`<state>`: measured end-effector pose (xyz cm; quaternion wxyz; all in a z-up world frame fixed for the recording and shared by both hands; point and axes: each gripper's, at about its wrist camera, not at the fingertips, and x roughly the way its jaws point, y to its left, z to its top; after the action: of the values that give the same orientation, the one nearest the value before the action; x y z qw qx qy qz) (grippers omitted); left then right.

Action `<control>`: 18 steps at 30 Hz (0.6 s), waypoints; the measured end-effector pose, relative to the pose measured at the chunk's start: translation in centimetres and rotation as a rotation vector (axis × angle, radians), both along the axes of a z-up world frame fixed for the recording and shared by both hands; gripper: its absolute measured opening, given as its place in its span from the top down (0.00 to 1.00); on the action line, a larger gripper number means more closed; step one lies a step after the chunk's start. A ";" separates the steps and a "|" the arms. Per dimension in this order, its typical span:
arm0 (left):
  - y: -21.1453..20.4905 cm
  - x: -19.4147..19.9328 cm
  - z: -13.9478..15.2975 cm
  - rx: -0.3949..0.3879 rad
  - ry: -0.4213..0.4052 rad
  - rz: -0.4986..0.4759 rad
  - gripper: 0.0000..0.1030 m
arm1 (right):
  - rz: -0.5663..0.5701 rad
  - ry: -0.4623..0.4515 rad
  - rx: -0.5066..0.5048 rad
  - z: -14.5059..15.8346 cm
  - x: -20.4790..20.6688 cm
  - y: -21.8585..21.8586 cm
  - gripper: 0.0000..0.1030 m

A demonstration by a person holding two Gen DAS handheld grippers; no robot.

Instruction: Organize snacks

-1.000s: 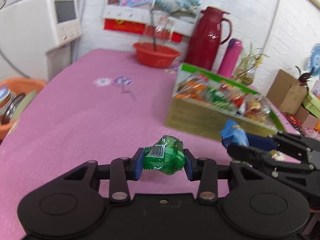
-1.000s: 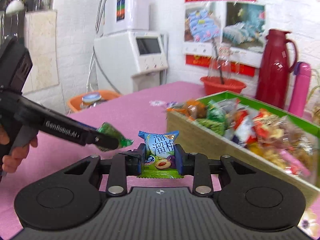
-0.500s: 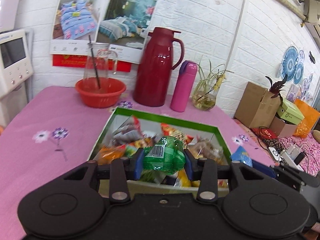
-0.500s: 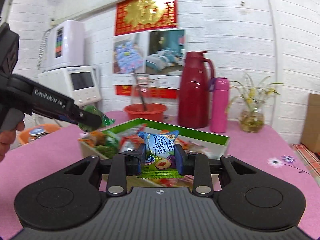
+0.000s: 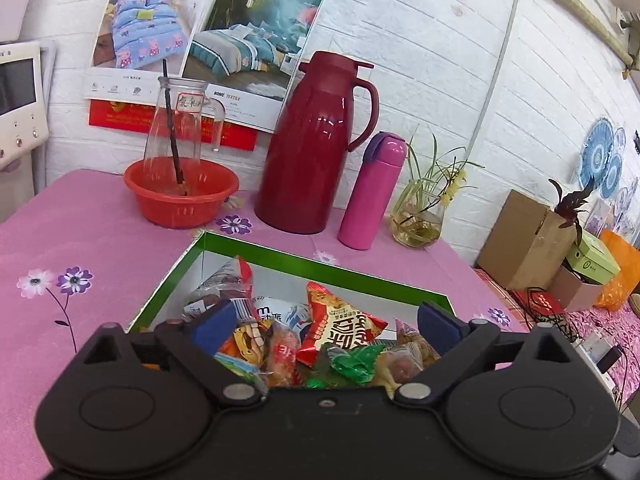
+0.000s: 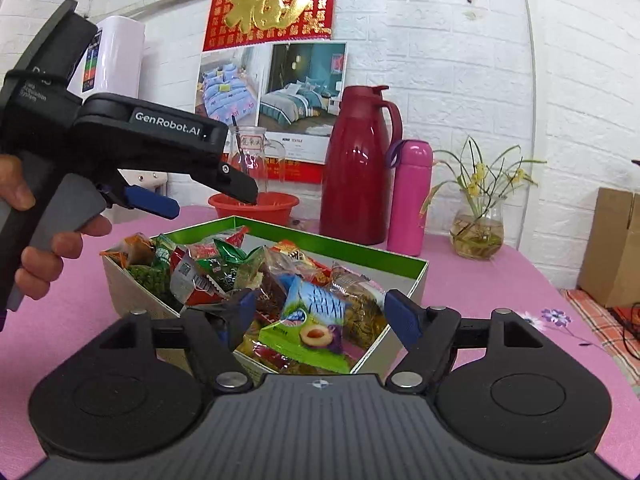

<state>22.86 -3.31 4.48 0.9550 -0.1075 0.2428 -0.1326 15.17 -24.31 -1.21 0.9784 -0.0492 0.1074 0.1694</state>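
A green-rimmed box point(image 5: 316, 266) with pale walls is seen on the pink flowered tablecloth point(image 5: 80, 240), filled with a loose heap of crinkled snack packets. The left gripper point(image 5: 324, 322) is held just above the near end of the box with its blue-padded jaws spread wide and nothing between them. Directly below and between its fingers a small green foil packet point(image 5: 352, 362) is lying on the heap, its wrapper creased and shiny, beside a red and orange triangular packet point(image 5: 340, 330) printed with bold characters. The right gripper point(image 6: 320, 314) is likewise held over the near corner of the box point(image 6: 404, 258), jaws parted and empty. Under its gap a pillow-shaped packet point(image 6: 310, 330) is resting tilted on the pile; its upper half is blue and white, its lower edge bright green, and a halved plum is pictured on it. In the right wrist view the left gripper point(image 6: 208, 198) is shown up and to the left of the right one, held in a hand point(image 6: 44, 236) over the far left part of the box. Beyond the box, ahead of both grippers, a red basin point(image 5: 180, 192), a dark red thermos jug point(image 5: 316, 144) and a pink flask point(image 5: 372, 192) are standing by the wall.
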 end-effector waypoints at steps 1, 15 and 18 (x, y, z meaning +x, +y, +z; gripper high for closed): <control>0.2 0.0 -0.1 0.003 0.011 0.007 0.00 | 0.004 0.000 0.006 0.0 -0.1 0.0 0.00; 1.4 -5.9 0.7 0.061 0.023 0.032 0.00 | 0.042 0.019 0.032 1.9 -4.0 0.2 0.00; 1.0 -8.3 0.7 0.100 0.016 0.035 0.00 | 0.038 0.003 0.038 2.4 -6.2 -0.2 0.00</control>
<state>14.60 -2.28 5.19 0.9594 -0.0649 0.2546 -0.1028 8.93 -24.53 1.22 0.9756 -0.0322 0.1048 0.1902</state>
